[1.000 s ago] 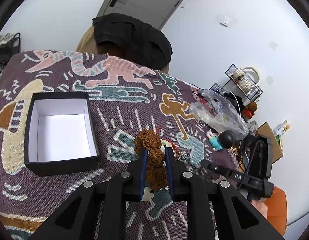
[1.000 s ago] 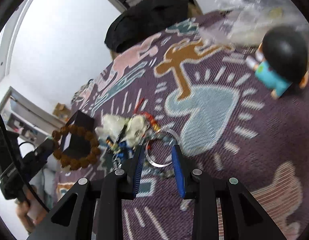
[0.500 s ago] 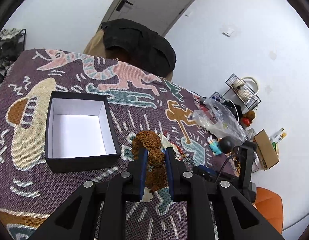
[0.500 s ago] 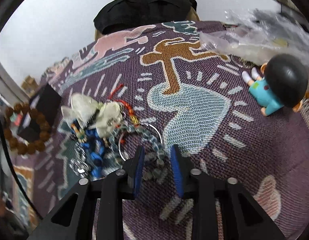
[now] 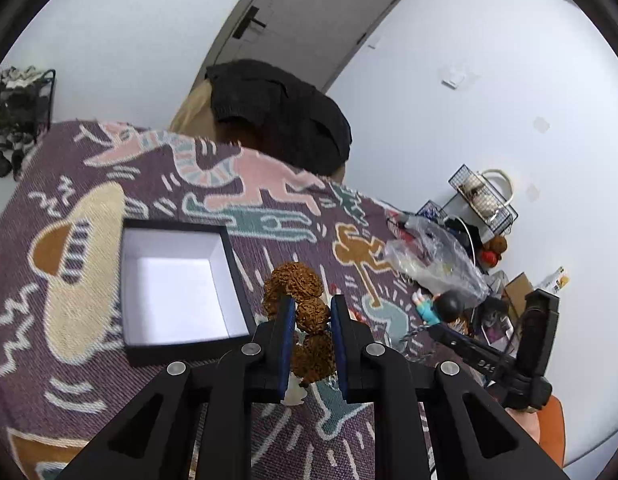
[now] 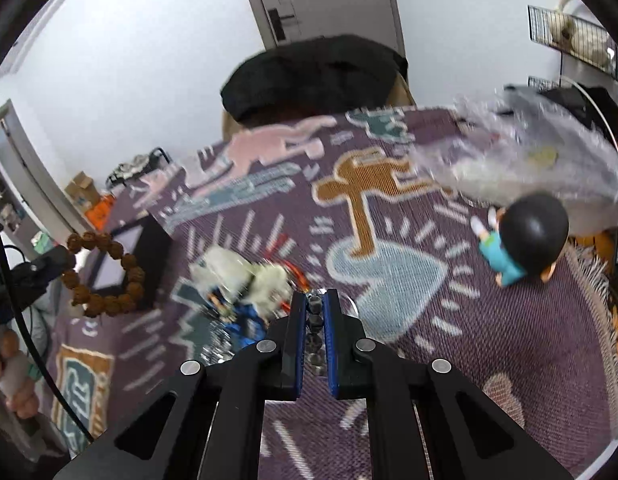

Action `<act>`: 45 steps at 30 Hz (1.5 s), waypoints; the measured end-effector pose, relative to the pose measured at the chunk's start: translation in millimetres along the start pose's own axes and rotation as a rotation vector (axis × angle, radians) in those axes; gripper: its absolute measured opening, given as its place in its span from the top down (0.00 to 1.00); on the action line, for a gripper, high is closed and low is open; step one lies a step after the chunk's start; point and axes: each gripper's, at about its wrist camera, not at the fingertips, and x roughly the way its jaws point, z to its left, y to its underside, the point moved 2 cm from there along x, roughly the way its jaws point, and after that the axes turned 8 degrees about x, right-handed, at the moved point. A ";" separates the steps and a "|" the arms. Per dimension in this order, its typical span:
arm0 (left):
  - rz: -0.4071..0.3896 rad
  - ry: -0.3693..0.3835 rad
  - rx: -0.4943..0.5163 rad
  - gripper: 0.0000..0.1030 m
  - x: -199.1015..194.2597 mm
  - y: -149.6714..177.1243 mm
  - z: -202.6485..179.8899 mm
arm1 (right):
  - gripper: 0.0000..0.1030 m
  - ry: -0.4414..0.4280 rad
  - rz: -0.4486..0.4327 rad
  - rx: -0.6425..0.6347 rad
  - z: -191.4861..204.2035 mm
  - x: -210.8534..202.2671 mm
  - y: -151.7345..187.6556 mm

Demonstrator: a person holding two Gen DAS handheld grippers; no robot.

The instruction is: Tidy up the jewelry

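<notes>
While clamped, bracelet between hand-held gripper fingers.

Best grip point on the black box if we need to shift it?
Pinch one wall of the box from above, one finger inside and one outside. It sits upright and open-topped, too wide to span. The near wall is closest to the left gripper, which is shut on the bracelet.

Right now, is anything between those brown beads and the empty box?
Nothing visible. The left gripper holds the brown beads above the rug, just right of the open box; only bare rug lies between.
</notes>
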 end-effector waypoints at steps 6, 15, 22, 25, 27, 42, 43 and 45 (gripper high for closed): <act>-0.044 -0.038 0.005 0.82 -18.1 -18.3 13.6 | 0.91 -0.061 -0.041 0.001 18.7 -15.3 -15.8; -0.035 -0.125 -0.005 0.82 -9.2 -30.4 48.7 | 0.91 -0.100 -0.075 -0.028 55.7 -24.2 -32.0; 0.027 -0.130 -0.004 0.82 18.9 -29.5 63.3 | 0.91 -0.115 -0.072 -0.035 74.4 -17.2 -31.6; 0.043 -0.086 -0.011 0.82 29.6 -28.1 60.9 | 0.91 -0.121 -0.065 -0.035 78.9 -11.8 -31.1; 0.059 -0.082 -0.004 0.82 36.0 -27.8 57.7 | 0.91 -0.127 -0.060 -0.033 81.0 -9.5 -30.1; 0.043 -0.198 -0.035 0.44 4.4 -24.9 78.4 | 0.91 -0.210 -0.025 -0.054 117.5 4.7 -29.0; 0.038 -0.203 -0.032 0.44 -0.1 -24.9 78.8 | 0.91 -0.218 -0.021 -0.060 124.0 6.8 -29.0; 0.027 -0.215 -0.028 0.44 -9.6 -23.9 81.3 | 0.91 -0.230 -0.012 -0.074 138.7 12.3 -28.3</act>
